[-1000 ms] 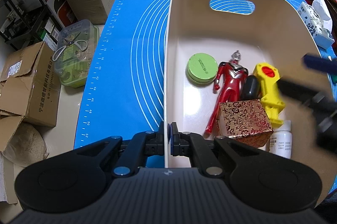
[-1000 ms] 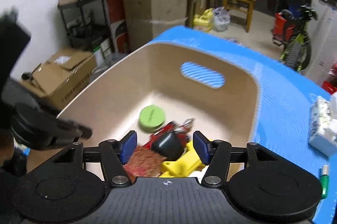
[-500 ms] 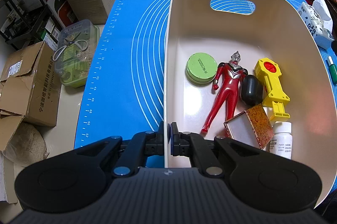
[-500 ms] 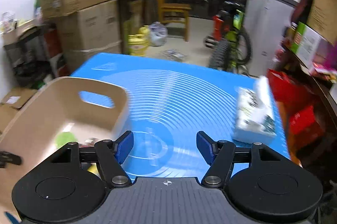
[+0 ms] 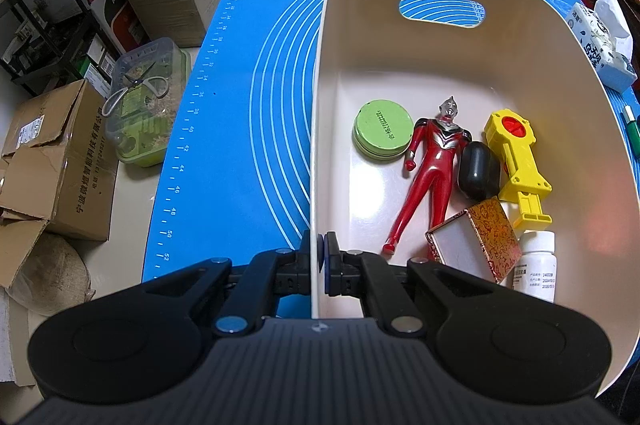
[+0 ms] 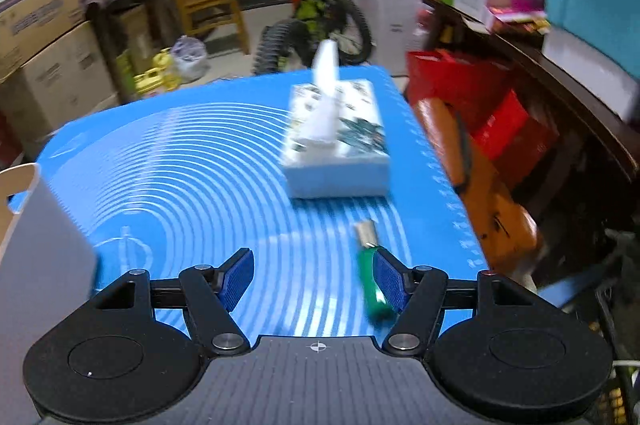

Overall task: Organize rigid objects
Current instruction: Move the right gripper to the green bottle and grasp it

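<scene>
Clamped on the near wall of the cream bin (image 5: 320,129), the left gripper (image 5: 320,261) is pinning the thin rim between its pads and steadying the bin on the blue mat (image 5: 240,105). Inside the bin are lying a green tin (image 5: 383,134), a red figure (image 5: 434,165), a black case (image 5: 479,175), a yellow toy (image 5: 516,161), a patterned box (image 5: 476,245) and a white bottle (image 5: 536,267). Out to the side, the right gripper (image 6: 316,283) is hanging over the mat with its jaws spread and nothing pressed between them; a green-handled tool (image 6: 372,277) is lying on the mat just inside the right pad, with a tissue box (image 6: 340,141) beyond it. Judging by this, the tool is probably the next piece to be collected. Since it is sitting off-centre, close against one pad, closing now risks nudging it sideways or pinching only its edge, so that it is rolling or slipping free on the lift. Its slim, smooth handle looks likely to pivot in a shallow grip. Carrying it back, the jaws could also be clipping the bin wall and jolting the bin against the left clamp.
</scene>
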The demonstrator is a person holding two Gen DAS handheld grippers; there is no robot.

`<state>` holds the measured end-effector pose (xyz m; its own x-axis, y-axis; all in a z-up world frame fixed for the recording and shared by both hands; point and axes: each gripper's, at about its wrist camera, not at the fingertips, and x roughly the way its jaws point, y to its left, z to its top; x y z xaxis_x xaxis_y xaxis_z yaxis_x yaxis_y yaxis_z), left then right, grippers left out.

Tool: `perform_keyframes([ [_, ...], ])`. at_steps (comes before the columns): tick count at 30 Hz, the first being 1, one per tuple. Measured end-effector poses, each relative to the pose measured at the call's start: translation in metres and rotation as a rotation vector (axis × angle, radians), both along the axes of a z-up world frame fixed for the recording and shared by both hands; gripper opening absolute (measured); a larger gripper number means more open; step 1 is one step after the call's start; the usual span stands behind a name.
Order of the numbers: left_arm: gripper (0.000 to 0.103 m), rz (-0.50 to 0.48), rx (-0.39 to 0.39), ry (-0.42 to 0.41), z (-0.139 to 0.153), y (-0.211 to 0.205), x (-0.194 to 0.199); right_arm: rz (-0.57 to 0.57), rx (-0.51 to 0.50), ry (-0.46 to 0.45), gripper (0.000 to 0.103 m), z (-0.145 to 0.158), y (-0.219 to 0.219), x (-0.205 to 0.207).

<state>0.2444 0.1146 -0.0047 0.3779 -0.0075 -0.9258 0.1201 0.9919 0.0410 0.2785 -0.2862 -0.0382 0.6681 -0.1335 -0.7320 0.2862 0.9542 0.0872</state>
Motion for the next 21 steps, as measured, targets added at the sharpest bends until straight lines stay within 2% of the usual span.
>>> perform_keyframes([
  [8,0.006,-0.001,0.004,-0.001,0.0,0.0,0.0,-0.048,-0.023,0.023,0.07,-0.023,-0.017,0.004],
  [18,0.007,-0.001,0.007,-0.001,0.001,0.0,0.0,-0.034,-0.081,0.061,0.05,-0.043,-0.01,0.009],
  [21,0.007,0.0,0.006,-0.001,0.0,0.0,0.0,-0.042,-0.075,0.053,0.035,-0.042,-0.011,0.009],
])
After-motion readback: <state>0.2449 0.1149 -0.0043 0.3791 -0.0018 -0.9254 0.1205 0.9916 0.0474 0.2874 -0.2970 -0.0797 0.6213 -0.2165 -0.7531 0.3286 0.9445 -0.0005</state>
